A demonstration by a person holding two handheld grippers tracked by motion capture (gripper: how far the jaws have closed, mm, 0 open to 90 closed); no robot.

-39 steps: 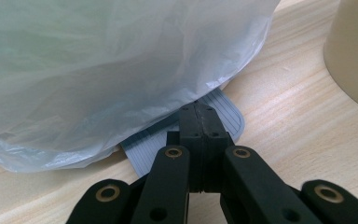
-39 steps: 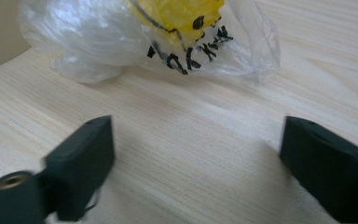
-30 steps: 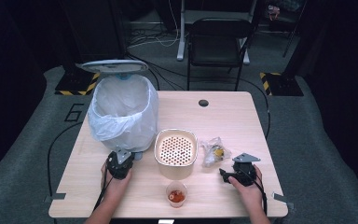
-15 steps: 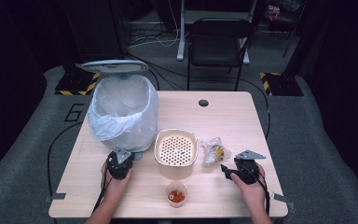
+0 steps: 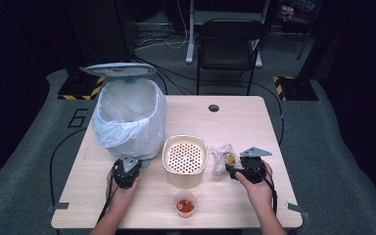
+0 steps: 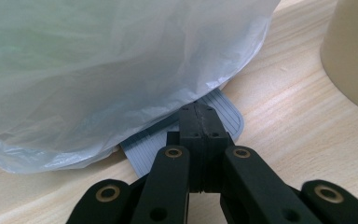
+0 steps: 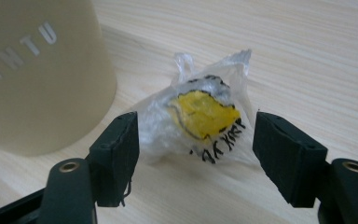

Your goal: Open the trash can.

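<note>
- The crumpled wrapper (image 7: 200,123) lay on the tabletop (image 5: 254,122), just beside the tan pot (image 5: 185,161).
- It was thin clear plastic with a yellow patch and black marks. It looked very light, soft and crinkly, so it would likely squash flat and might slip when pinched.
- The best place to grab it seemed to be the thick, bunched middle, not the loose thin edges.
- The right tool (image 7: 196,154) stood about half open, with one black jaw on each side of the wrapper. The jaws had just been closing a little, but the pads did not press on the plastic yet.
- The tan pot was hard and smooth, with round walls and a top full of small holes.
- A little clear cup (image 5: 185,203) with something red in it stood near the front edge.
- The left tool (image 6: 200,140) was closed tight on nothing, its tip over the ribbed grey pedal (image 6: 223,112) of the bin (image 5: 127,117).
- The bin wore a soft, wrinkly white bag (image 6: 121,65).
- The tabletop was pale wood with fine lines.
</note>
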